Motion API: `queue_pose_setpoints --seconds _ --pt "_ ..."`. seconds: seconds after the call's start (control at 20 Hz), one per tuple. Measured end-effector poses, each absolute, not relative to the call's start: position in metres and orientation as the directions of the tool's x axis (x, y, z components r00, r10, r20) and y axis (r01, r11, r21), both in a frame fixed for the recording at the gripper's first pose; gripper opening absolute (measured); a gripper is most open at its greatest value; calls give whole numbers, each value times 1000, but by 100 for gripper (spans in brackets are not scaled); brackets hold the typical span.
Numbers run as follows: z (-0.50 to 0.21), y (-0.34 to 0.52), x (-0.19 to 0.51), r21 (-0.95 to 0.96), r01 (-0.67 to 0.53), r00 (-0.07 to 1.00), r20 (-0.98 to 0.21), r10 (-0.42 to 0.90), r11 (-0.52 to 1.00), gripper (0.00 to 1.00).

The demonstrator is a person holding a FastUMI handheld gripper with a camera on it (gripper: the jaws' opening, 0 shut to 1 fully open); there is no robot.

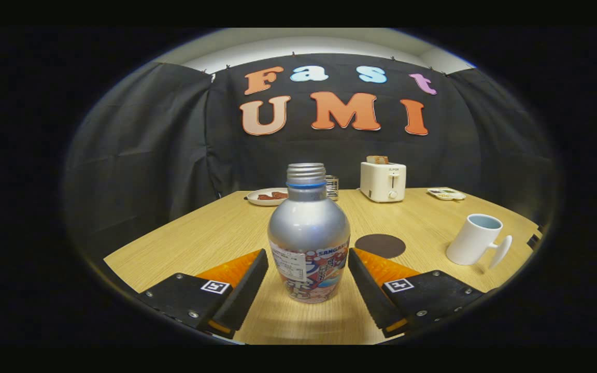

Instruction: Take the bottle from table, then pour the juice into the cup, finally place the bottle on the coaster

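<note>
Bottle point(309, 233) labelled "SANGARIA" upright between spread fingers point(249, 282) of tool point(309, 287)

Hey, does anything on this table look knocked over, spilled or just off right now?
Nothing stands out. The bottle stands upright between the open tool fingers, uncapped, with no spill around it. The cup leans in this fisheye view but rests on its base, and the coaster lies flat and bare.

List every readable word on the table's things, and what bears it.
Label on the silver metal bottle, between the fingers of the open gripper: print too blurred to read.
Front of the white toaster: one small word, too blurred.
Gripper's square markers: patterns, no words.
</note>
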State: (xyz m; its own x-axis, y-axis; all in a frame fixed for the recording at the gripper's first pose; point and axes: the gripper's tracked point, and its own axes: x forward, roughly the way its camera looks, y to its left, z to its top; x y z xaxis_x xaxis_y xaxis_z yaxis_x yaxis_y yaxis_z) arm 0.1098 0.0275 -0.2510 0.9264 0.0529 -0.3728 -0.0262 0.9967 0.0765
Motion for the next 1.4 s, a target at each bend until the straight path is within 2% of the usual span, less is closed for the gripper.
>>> queue_pose_setpoints --seconds 0.15,0.3,0.55,0.75,1.4 --pt "-272 26 110 41 -42 906 -419 55 998 87" --pt "-263 22 111 63 -30 917 -395 53 998 77" --pt "-244 31 118 144 -43 916 -389 96 989 75" --pt "-209 27 124 286 -28 931 -340 129 958 75" --pt "-184 -35 138 588 150 928 -362 92 795 74"
